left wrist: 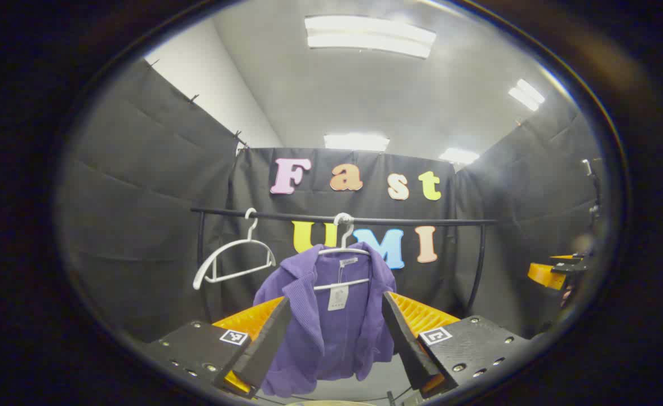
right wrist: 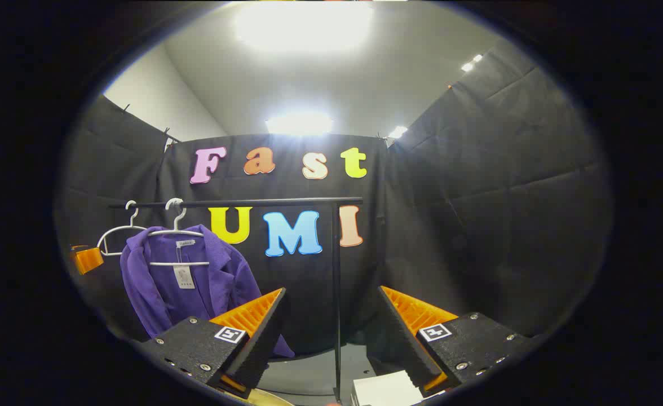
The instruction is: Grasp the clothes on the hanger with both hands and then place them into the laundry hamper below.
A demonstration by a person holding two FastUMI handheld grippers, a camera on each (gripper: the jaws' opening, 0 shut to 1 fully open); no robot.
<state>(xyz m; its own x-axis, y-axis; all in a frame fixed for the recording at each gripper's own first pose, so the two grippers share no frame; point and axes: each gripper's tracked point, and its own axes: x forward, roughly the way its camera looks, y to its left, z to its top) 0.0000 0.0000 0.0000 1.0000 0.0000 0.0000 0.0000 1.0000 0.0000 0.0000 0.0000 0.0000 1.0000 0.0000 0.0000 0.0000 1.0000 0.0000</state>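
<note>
The lower hem of the purple jacket (left wrist: pixel 331 316) is cut off at the bottom edge of the left gripper view, and its sides sit behind the fingers of the left claw (left wrist: pixel 331 344). In the right gripper view the jacket (right wrist: pixel 185 287) hangs off to the left, its lower right corner hidden behind the near finger of the right claw (right wrist: pixel 331 338). A pale curved edge at the very bottom of both views is too cropped to identify. A white block (right wrist: pixel 385 389) low in the right gripper view is also cut off.

Two white wire hangers hang from one black rail (left wrist: pixel 343 219) — one empty hanger (left wrist: pixel 233 262) and one hanger (left wrist: pixel 345 248) carrying the jacket. The rail rests on thin black uprights; one post (right wrist: pixel 336 304) runs down between the right claw's fingers.

The jacket is a soft ribbed knit with a wide collar, a neck label and a white paper tag (left wrist: pixel 338 297). Both claws have ridged wedge-shaped fingers on black textured mounts.

Both claws are spread wide and hold nothing — the left frames the jacket without touching it, and the right is well apart from it.
</note>
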